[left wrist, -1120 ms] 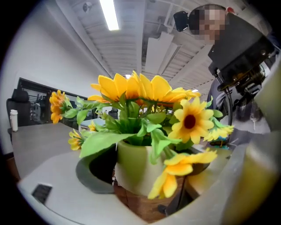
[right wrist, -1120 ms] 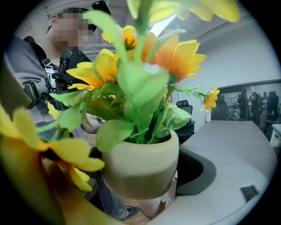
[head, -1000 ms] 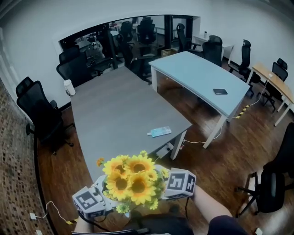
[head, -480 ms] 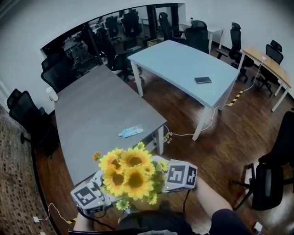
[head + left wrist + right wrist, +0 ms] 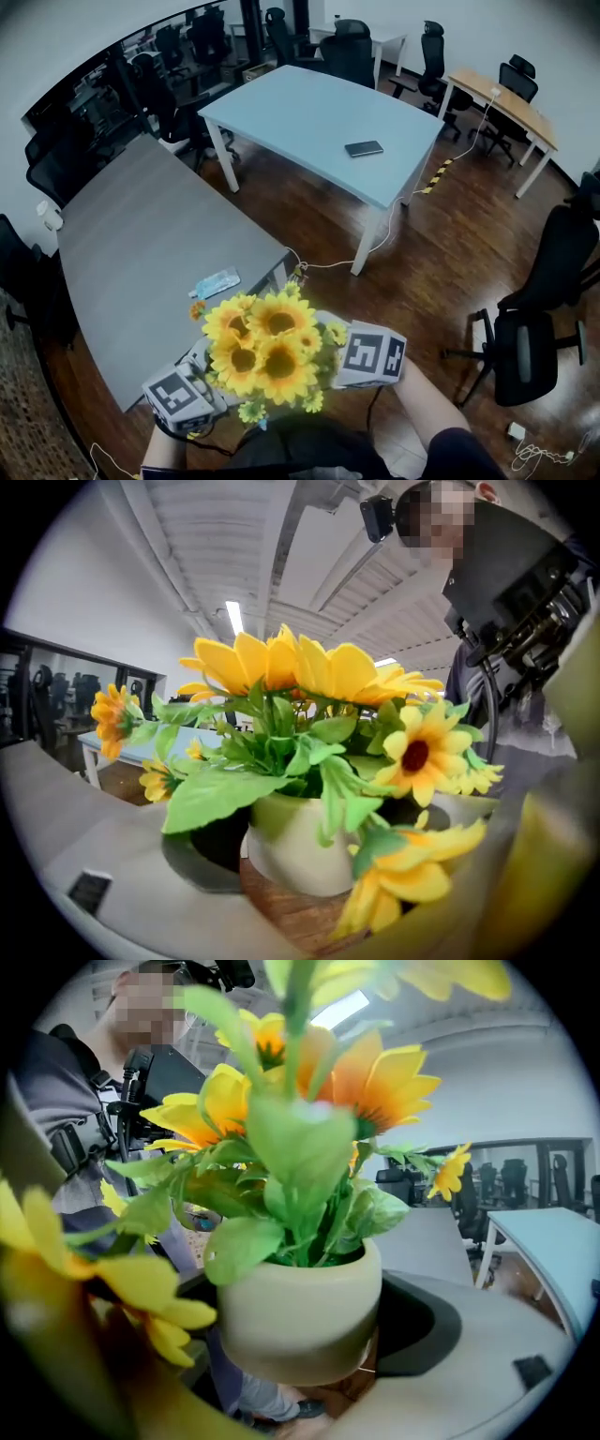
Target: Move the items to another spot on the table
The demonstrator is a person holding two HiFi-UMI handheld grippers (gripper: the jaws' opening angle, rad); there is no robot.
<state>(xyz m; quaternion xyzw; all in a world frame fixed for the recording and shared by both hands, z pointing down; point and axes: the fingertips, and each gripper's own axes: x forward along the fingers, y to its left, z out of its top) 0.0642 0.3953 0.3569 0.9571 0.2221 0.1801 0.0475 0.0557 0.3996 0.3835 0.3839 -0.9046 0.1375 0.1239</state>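
The sunflower pot [image 5: 264,349] is being held at lower centre, clear of the grey table [image 5: 131,253], with the left gripper [image 5: 202,389] and right gripper [image 5: 342,361] spread wide against its smooth wall; it is being judged light, top-heavy, slippery

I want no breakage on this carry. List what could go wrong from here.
1. The pot hangs over the wooden floor, clear of the grey table, between the left gripper and right gripper. Its wall looks smooth and round, so uneven pressure might let it slip.
2. The sunflowers hide the pot and fingers in the head view, so it could clip the table edge or the blue packet.
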